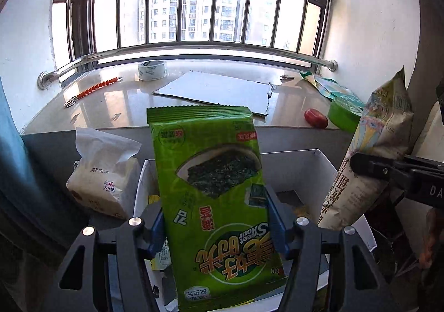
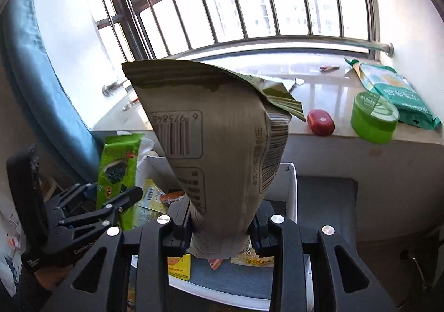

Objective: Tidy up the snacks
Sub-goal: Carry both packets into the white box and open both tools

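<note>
Two snack bags held up over a white box by the window.

Left wrist view: the left tongs (image 1: 216,224) stand partly open with the green seaweed bag (image 1: 211,190) between the blue pads, upside down, above the white box (image 1: 319,156); whether the pads press on it cannot be told. Right wrist view: the right tongs (image 2: 220,231) are closed narrow on the bottom of the beige bag (image 2: 219,151), which stands upright over the box (image 2: 290,187).

A green seaweed snack packet (image 1: 213,201) is standing over the white open box (image 1: 310,162), a pale tissue pack (image 1: 102,176) lying just left of it.
</note>
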`<action>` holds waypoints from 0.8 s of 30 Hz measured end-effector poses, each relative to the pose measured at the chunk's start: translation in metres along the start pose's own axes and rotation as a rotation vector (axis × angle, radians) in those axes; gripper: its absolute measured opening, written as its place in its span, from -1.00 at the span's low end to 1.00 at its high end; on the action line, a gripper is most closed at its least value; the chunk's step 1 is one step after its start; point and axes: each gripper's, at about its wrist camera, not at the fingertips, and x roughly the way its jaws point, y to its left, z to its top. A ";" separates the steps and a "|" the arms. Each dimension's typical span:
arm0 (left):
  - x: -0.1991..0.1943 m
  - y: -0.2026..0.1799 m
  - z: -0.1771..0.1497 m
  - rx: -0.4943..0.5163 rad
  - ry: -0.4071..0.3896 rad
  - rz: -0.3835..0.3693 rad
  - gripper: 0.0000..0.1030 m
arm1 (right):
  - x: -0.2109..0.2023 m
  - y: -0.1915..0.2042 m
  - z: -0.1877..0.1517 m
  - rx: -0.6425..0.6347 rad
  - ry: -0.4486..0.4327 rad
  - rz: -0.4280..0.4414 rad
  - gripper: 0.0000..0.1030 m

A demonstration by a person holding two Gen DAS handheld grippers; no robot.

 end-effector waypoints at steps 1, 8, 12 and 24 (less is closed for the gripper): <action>0.006 0.000 0.000 0.002 0.019 0.015 0.62 | 0.008 -0.002 -0.002 0.012 0.024 -0.009 -0.25; 0.005 0.004 -0.009 0.003 0.019 0.033 0.99 | 0.026 -0.005 -0.012 0.017 0.018 -0.065 1.00; -0.007 0.003 -0.012 0.013 0.002 0.029 1.00 | 0.012 -0.001 -0.017 0.019 -0.018 -0.034 1.00; -0.090 -0.006 -0.057 0.053 -0.053 -0.038 1.00 | -0.069 0.022 -0.080 -0.038 -0.147 0.056 1.00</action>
